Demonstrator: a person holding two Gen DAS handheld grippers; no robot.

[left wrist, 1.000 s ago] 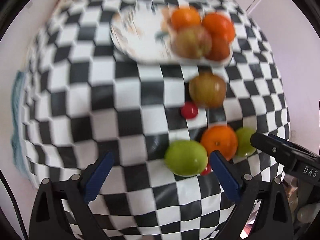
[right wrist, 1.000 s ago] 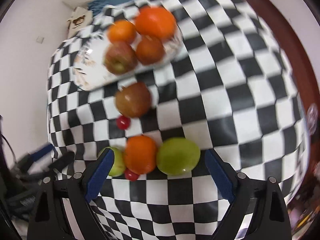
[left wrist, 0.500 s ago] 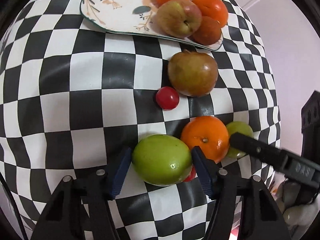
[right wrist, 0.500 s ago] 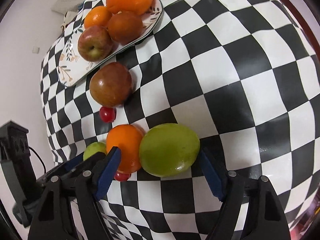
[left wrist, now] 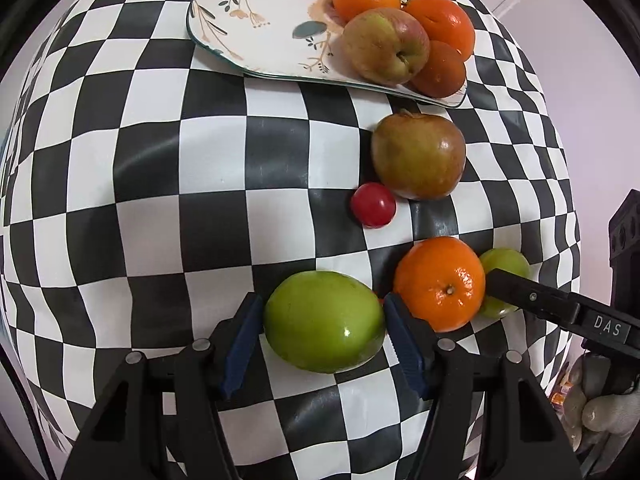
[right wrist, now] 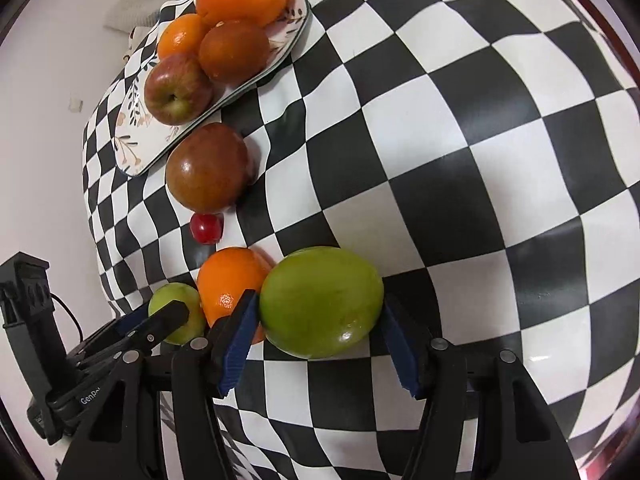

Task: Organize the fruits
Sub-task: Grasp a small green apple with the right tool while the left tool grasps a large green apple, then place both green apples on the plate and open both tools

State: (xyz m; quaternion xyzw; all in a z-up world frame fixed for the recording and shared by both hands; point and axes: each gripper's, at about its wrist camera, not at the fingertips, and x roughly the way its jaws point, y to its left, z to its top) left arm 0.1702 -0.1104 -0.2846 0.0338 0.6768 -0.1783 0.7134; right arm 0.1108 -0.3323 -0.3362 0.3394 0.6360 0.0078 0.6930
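A large green apple (left wrist: 324, 320) lies on the checkered tablecloth. My left gripper (left wrist: 322, 334) has its blue pads against both sides of it. In the right wrist view a large green apple (right wrist: 322, 302) sits the same way between the pads of my right gripper (right wrist: 320, 334). An orange (left wrist: 439, 282), a small green fruit (left wrist: 505, 266), a red cherry tomato (left wrist: 373, 205) and a brown-red apple (left wrist: 418, 156) lie beside it. The floral plate (left wrist: 260, 20) at the back holds an apple (left wrist: 386, 46) and three oranges.
The other gripper's black finger (left wrist: 532, 298) reaches in at the right, by the small green fruit. In the right wrist view the other gripper (right wrist: 132, 332) shows at the lower left. The table edge drops away to the right in both views.
Both grippers came down and forward to the fruit row, and their jaws narrowed from wide open until the pads met a green apple.
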